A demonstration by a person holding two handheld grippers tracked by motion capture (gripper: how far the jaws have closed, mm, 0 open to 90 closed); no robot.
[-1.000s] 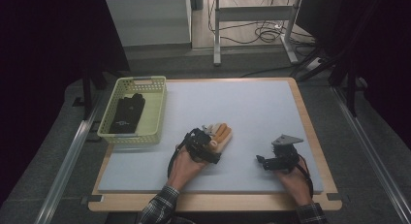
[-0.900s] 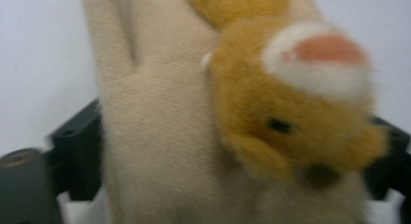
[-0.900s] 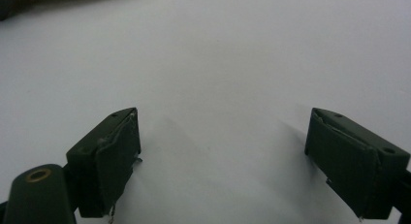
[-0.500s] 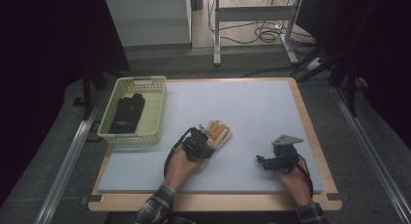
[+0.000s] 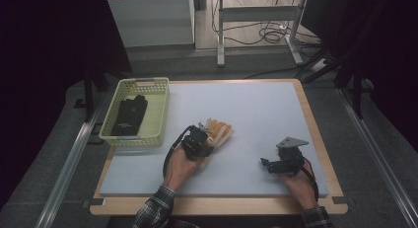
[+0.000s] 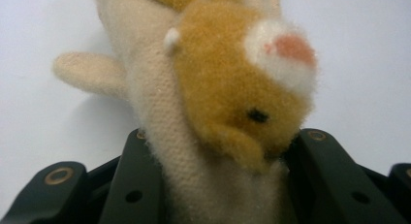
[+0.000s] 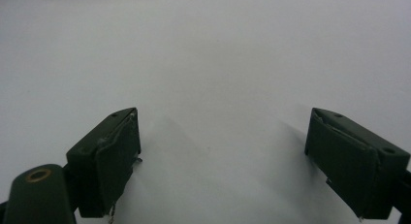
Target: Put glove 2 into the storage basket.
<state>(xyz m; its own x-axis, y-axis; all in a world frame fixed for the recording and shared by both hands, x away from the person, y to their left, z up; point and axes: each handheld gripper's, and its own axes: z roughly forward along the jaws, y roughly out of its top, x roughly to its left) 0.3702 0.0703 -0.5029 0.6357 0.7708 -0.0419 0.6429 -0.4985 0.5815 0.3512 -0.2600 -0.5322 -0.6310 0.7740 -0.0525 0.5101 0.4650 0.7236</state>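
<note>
A cream and orange plush glove [image 5: 222,129] with an animal face lies near the middle of the grey mat [image 5: 256,109]. My left gripper [image 5: 203,140] has just been closing on its cuff end and now pinches it. In the left gripper view the plush glove [image 6: 232,83] is squeezed between the two black fingers [image 6: 138,170], and the gripper [image 6: 228,136] is shut on it, slightly raised off the mat. My right gripper [image 5: 268,165] rests at the front right of the mat. Its jaws [image 7: 223,132] stand wide open over bare mat.
A yellow-green basket [image 5: 134,139] stands at the mat's left edge with a black glove [image 5: 129,114] inside. The wooden table edge [image 5: 217,206] frames the mat. Table legs and cables lie on the floor beyond the far edge.
The left hand and the plush glove have shifted slightly away from the front edge, with the gripper closing on the glove. The right gripper has stayed in place.
</note>
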